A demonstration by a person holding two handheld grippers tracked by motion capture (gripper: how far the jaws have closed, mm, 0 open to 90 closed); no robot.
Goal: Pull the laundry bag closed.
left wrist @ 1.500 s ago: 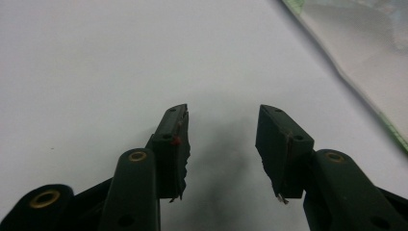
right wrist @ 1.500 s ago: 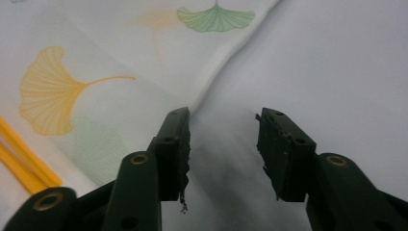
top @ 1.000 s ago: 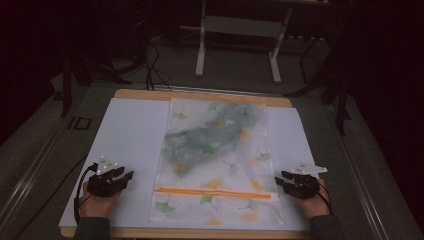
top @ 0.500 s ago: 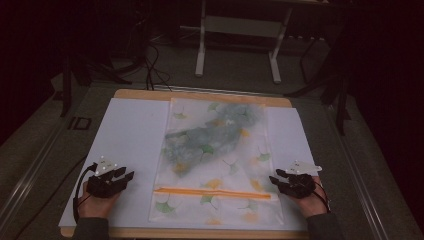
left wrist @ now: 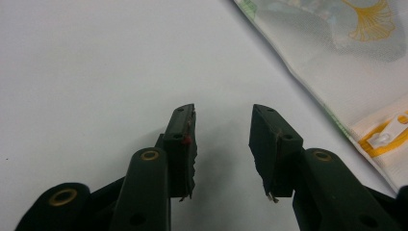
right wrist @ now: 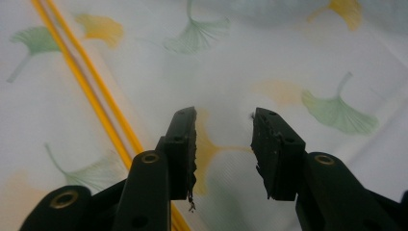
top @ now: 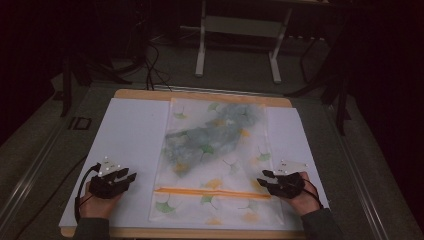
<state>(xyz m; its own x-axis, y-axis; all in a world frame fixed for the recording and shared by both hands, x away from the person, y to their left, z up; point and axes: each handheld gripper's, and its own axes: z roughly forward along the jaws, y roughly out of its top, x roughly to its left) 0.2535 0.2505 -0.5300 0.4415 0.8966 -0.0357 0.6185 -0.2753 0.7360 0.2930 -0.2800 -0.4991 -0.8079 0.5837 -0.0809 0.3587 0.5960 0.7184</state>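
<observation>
A translucent zipper bag [top: 215, 160] printed with green and yellow ginkgo leaves lies flat mid-table, with a crumpled grey-green cloth [top: 207, 137] inside. Its orange zipper strip [top: 212, 192] runs across near the front. My left gripper [top: 127, 176] rests open on the white mat, left of the bag and apart from it; the left gripper view shows the bag's edge [left wrist: 337, 72] and white zipper pull [left wrist: 392, 130] off to its right. My right gripper [top: 264, 179] is open over the bag's right edge near the zipper; its jaws [right wrist: 223, 139] hover above a yellow leaf print with nothing between them.
A white mat [top: 130, 135] covers a wooden table top [top: 200, 95]. Beyond the table, a white metal stand [top: 240, 40] and cables lie on the dark floor. A small black item [top: 80, 123] lies off the mat's left side.
My right gripper has slid left from the mat onto the bag's right edge by the zipper. The left gripper has stayed in place.
</observation>
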